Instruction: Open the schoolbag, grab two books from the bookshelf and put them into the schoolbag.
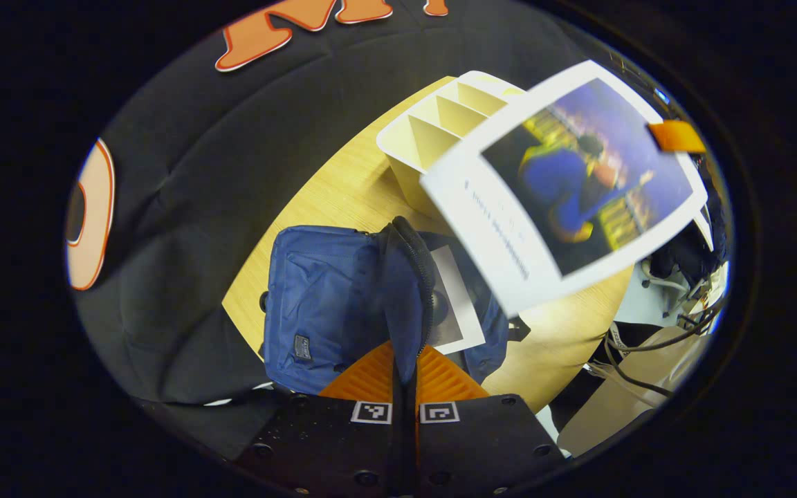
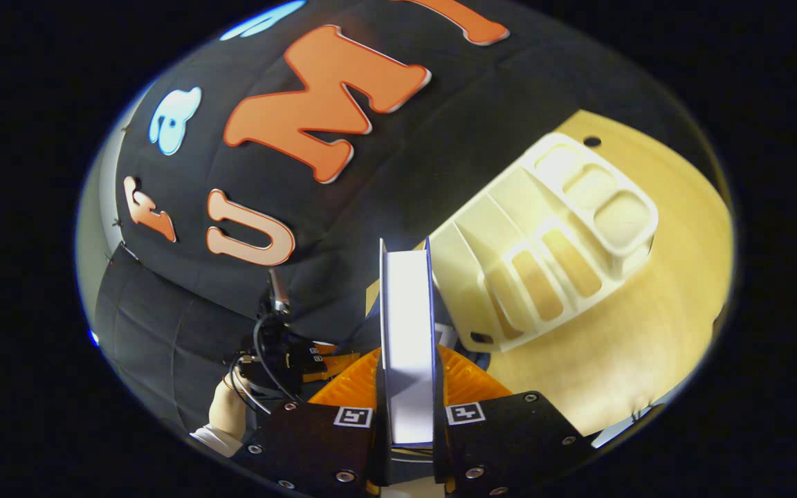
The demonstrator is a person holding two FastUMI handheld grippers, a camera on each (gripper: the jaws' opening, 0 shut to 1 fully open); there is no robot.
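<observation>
Left gripper [image 1: 405,377] pinches the blue schoolbag's [image 1: 322,304] flap. Right gripper [image 2: 409,387] squeezes one book [image 2: 407,332] — a second book [image 1: 455,301] sits inside the bag.

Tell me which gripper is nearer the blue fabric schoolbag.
Left. The left gripper is clamped on the blue fabric schoolbag's opening flap. The right gripper holds a white-covered book raised above the bag, near the cream plastic bookshelf.

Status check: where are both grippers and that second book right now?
Left gripper shut on schoolbag flap, holding bag open. Right gripper shut on book, above table. One book already inside. Bookshelf empty. Nothing blocking.
</observation>
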